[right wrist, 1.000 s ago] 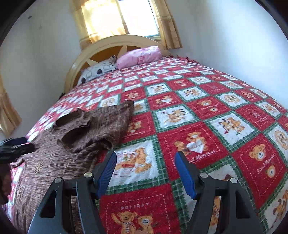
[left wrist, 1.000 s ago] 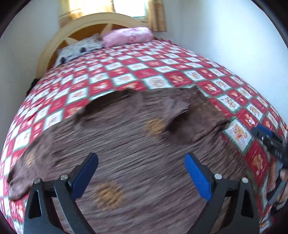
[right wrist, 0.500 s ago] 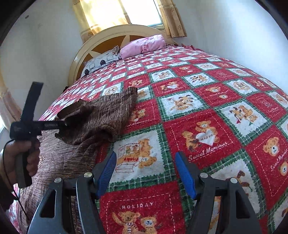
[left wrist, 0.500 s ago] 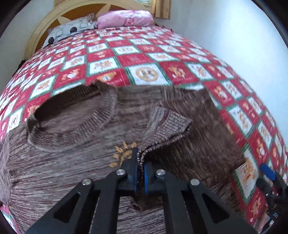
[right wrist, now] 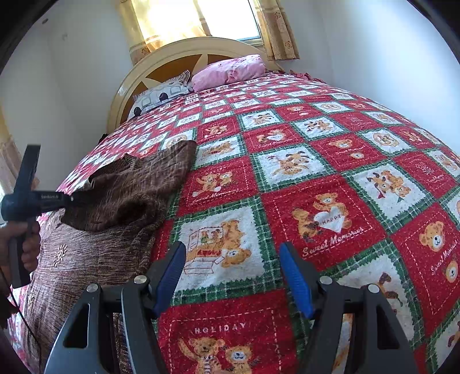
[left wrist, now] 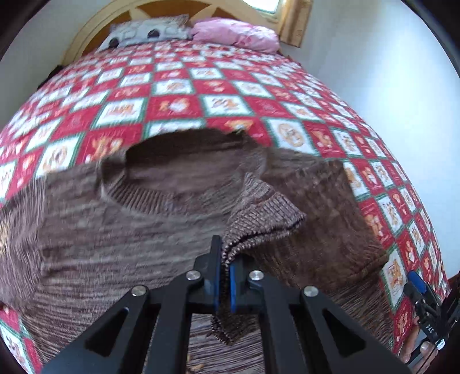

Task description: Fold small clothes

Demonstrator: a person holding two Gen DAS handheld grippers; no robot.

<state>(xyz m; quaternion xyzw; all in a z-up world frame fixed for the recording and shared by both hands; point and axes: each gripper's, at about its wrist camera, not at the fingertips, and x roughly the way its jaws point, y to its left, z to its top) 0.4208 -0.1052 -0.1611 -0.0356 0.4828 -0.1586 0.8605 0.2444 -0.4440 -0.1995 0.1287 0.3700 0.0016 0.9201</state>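
The left claw [left wrist: 225,276] is clenching the ribbed cuff [left wrist: 258,221] of a brown knitted sweater [left wrist: 115,238], which is lying spread on the bed's red, white and green teddy-bear quilt [right wrist: 316,172]. The right claw [right wrist: 233,276] is hanging released over the quilt just beside the sweater, gripping nothing.

One brown knit sweater [left wrist: 120,230] on one bed [right wrist: 330,178], one red-and-white teddy-bear patchwork quilt [left wrist: 178,106] over it. Two pillows at the one headboard [right wrist: 172,54]: one grey patterned pillow [right wrist: 161,95], one pink pillow [right wrist: 230,70]. Two tools: left tool [left wrist: 225,267], right tool [right wrist: 233,276]; one window [right wrist: 224,17] with two curtains showing.
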